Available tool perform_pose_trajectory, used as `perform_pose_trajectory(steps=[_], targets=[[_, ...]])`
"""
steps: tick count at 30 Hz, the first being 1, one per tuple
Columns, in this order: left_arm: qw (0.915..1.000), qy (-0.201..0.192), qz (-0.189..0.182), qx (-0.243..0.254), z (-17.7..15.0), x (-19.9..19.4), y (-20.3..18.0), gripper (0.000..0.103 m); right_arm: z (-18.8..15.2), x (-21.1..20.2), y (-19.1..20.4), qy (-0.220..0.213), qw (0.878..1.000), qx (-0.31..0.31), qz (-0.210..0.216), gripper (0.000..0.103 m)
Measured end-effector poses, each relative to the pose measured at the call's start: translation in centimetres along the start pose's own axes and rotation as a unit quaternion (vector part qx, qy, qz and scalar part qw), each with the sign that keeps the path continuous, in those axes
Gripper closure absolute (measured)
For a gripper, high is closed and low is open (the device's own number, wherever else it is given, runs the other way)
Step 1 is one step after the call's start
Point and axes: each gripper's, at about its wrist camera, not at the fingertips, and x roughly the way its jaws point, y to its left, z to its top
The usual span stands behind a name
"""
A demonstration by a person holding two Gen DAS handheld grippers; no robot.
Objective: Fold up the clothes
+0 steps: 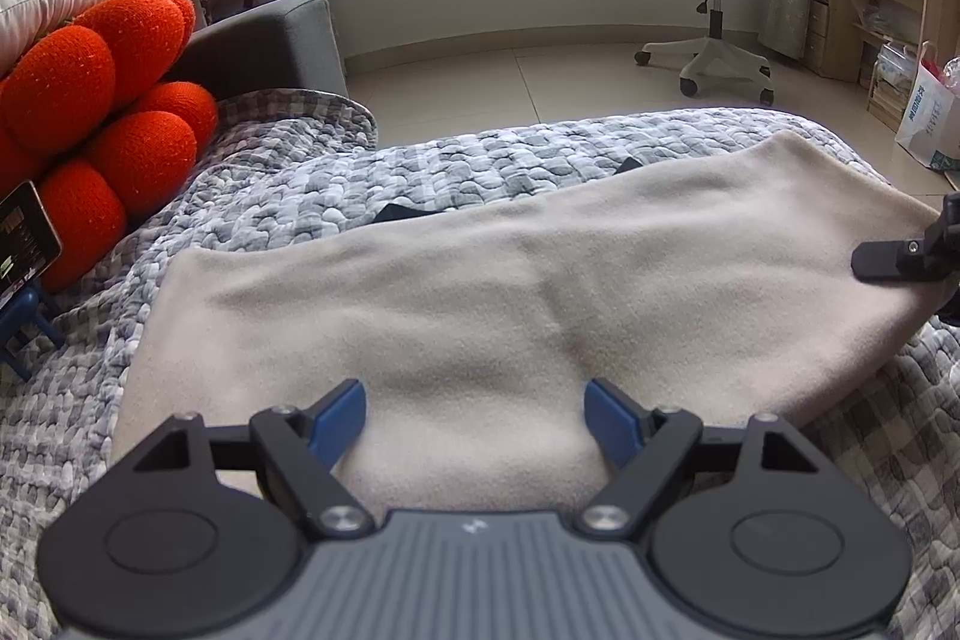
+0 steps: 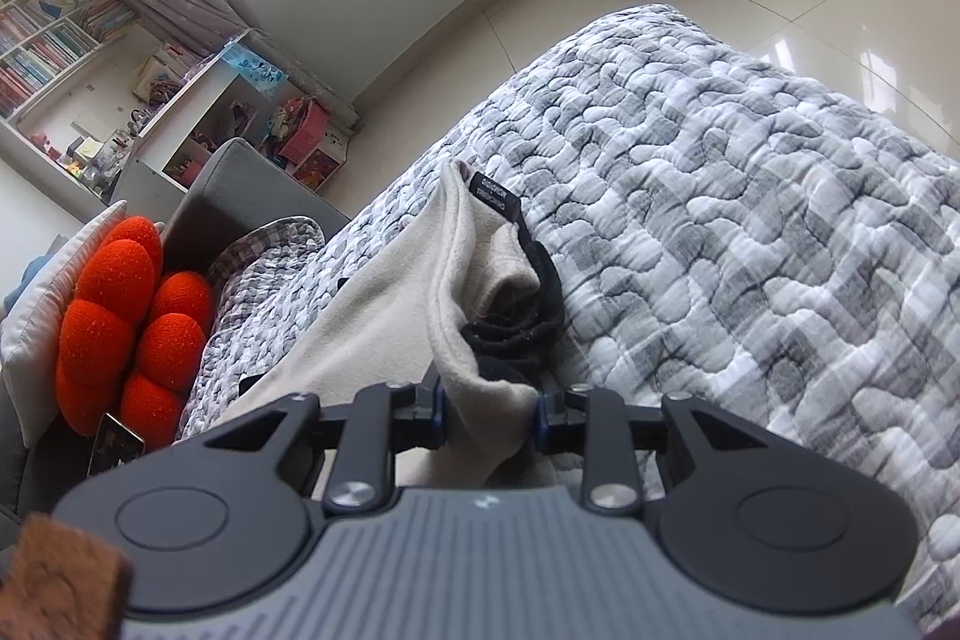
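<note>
Beige fleece garment [image 1: 480, 280] lies flat across the quilt [image 1: 300, 178]. The right gripper [image 2: 491, 409] pinches its bunched end; the left gripper [image 1: 477, 415] hovers wide over the near edge. Better to clamp that edge before lifting, so both ends travel together.

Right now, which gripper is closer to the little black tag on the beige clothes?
Right. The right gripper pinches the beige garment just below the black tag; the left gripper sits open over the garment's other end.

Home bedroom — quilted bed [image 1: 336, 196], bookshelves [image 2: 42, 34]
</note>
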Motion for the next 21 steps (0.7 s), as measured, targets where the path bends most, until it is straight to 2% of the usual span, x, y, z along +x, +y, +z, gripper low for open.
perform_pose_trajectory(steps=[6, 10, 21], targets=[[1.0, -0.001, 0.0, 0.003, -0.3, -0.2, 0.0, 0.022, -0.1, 0.0, -0.3, 0.0, 1.0, 0.009, 0.0, 0.072], [1.0, -0.002, -0.004, 0.006, -0.5, -0.4, 0.0, 0.022, -0.2, -0.7, 1.0, -0.018, 1.0, -0.022, -0.002, 0.076], [0.9997, 0.004, -0.024, -0.004, -0.2, -0.2, 0.9, 0.021, -0.6, -1.6, 4.0, -0.062, 0.995, -0.081, -0.003, 0.078]])
